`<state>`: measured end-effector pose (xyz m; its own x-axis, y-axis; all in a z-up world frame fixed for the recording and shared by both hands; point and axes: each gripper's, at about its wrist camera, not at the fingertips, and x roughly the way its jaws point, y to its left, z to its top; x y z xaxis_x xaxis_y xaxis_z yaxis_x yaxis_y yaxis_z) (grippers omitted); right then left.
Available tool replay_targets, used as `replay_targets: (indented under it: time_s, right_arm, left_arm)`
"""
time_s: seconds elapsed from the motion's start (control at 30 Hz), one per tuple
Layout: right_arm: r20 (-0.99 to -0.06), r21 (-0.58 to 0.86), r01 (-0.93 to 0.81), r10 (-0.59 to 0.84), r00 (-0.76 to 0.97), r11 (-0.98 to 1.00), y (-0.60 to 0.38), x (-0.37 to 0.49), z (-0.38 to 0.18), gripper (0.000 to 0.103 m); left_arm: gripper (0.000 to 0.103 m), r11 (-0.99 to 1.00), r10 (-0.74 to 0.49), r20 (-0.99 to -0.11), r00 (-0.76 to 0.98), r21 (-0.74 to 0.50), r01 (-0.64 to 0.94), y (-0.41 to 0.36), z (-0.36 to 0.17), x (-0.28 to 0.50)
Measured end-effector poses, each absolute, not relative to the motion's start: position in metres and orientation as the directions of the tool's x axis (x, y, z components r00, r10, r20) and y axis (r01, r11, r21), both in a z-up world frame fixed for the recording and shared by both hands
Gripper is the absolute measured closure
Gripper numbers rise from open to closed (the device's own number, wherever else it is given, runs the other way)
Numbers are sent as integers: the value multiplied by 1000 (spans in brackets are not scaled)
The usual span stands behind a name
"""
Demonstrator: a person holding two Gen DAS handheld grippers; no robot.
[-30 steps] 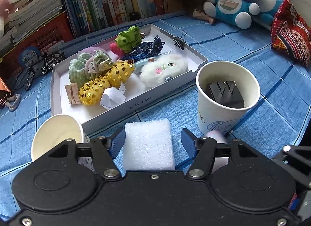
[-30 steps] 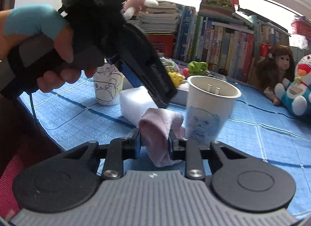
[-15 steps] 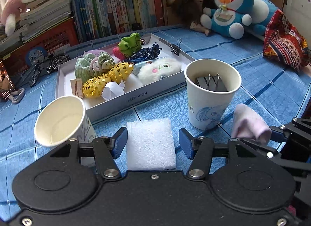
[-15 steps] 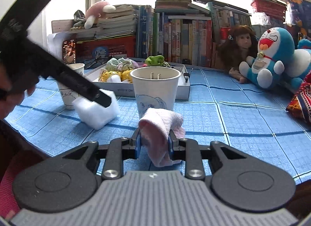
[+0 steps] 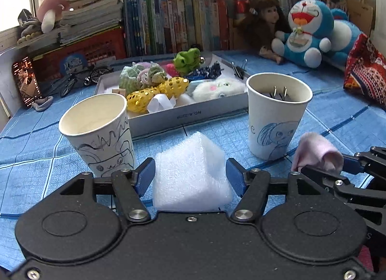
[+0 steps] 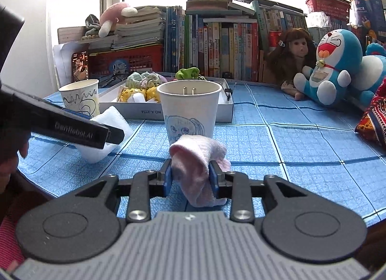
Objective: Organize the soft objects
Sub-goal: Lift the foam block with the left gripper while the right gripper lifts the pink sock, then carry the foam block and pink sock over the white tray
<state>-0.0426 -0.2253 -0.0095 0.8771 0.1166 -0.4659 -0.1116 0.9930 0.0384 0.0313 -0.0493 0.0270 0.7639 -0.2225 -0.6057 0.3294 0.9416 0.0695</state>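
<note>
My left gripper (image 5: 190, 175) is shut on a white foam block (image 5: 190, 174), which also shows in the right wrist view (image 6: 106, 130), held low over the blue cloth. My right gripper (image 6: 190, 177) is shut on a folded pink cloth (image 6: 196, 159), seen in the left wrist view (image 5: 318, 153) at the right. A scribbled paper cup (image 5: 96, 123) stands left of the foam and looks empty. A cup with a blue drawing (image 5: 277, 116) stands right of it and holds metal clips.
A white tray (image 5: 183, 117) behind the cups holds scrunchies, gold mesh items and a white plush. Books, a doll (image 6: 294, 56) and a Doraemon plush (image 6: 335, 63) line the back. A patterned red pouch (image 5: 364, 75) lies at the right.
Both grippers have dropped lower and levelled out, so the views now look across the table. The foam block has tilted in my left gripper. The pink cloth stays gripped.
</note>
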Motion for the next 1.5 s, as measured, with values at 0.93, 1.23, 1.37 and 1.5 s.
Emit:
replay_targets:
  time_s: [0.93, 1.23, 1.37, 1.5]
  right_arm:
    - [-451, -11, -98, 82, 889, 995, -219, -36, -21, 21]
    - [-448, -14, -108, 91, 890, 994, -219, -39, -15, 59]
    - [-435, 15, -101, 98, 895, 995, -223, -41, -4, 71]
    - [-410, 33, -78, 85, 908, 996, -231, -44, 11, 74]
  left_arm:
    - [52, 966, -205, -546, 812, 19, 256, -36, 5, 9]
    - [60, 954, -209, -493, 844, 86, 287, -41, 11, -10]
    - [60, 950, -234, -487, 842, 72, 305, -41, 23, -13]
    - [60, 948, -249, -472, 846, 60, 313, -37, 42, -10]
